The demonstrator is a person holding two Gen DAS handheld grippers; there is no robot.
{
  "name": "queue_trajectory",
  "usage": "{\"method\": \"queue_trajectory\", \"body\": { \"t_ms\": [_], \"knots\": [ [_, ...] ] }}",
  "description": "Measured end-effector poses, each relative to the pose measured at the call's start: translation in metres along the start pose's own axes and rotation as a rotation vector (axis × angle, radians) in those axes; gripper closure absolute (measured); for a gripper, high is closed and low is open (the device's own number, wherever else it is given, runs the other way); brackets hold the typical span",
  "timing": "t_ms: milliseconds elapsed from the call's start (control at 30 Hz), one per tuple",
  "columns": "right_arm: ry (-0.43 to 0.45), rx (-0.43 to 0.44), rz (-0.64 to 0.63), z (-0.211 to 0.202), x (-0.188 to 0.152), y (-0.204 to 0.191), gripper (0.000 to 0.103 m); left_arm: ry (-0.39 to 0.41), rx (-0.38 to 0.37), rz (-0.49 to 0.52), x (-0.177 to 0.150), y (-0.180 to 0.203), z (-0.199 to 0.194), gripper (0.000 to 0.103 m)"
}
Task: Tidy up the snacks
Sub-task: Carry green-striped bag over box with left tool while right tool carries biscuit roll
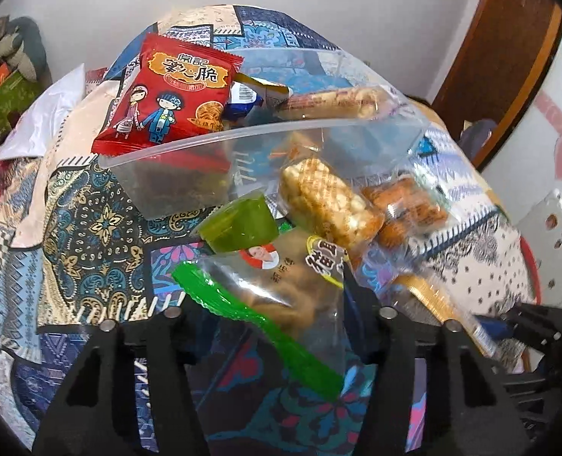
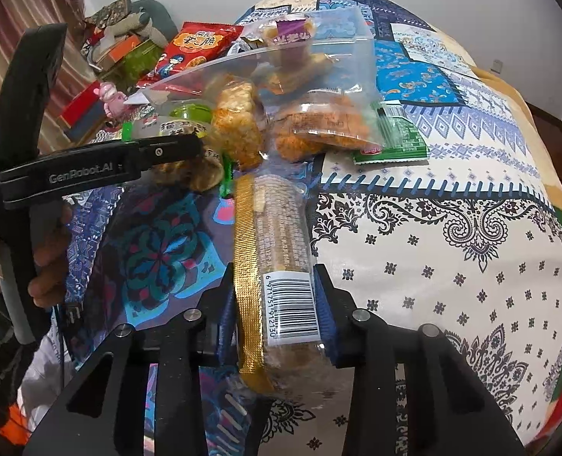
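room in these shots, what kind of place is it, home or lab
Most likely a room in a home, not a lab: a patchwork patterned cloth covers the surface, household clutter with a stuffed toy is piled against striped curtains, and a wooden door stands in a plain white wall.

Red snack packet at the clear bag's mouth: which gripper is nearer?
Left. The left gripper, shut on a green-edged snack pack, sits just below the clear bag holding the red snack packet. The right gripper is farther back, clamping a gold-edged biscuit pack.
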State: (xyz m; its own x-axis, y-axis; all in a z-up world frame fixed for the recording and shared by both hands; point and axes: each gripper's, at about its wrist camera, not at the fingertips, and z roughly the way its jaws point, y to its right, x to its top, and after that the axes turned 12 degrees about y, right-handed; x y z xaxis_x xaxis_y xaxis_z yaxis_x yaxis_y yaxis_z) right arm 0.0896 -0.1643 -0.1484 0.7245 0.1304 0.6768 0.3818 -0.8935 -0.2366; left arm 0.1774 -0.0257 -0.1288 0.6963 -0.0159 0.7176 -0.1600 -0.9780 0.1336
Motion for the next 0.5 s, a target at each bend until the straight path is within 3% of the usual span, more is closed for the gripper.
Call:
{"method": "queue_trajectory", "body": {
  "t_ms": [267, 500],
  "knots": [
    [0.032, 0.004, 0.021, -0.017, 0.003, 0.003, 0.07, 0.007, 0.025, 0.043, -0.005, 0.006, -0.018, 0.054],
    [0.091, -0.003, 0.026, -0.038, 0.019, 0.008, 0.07, 0.069, 0.025, 0.04, 0.007, 0.009, -0.051, 0.054]
  ]
}}
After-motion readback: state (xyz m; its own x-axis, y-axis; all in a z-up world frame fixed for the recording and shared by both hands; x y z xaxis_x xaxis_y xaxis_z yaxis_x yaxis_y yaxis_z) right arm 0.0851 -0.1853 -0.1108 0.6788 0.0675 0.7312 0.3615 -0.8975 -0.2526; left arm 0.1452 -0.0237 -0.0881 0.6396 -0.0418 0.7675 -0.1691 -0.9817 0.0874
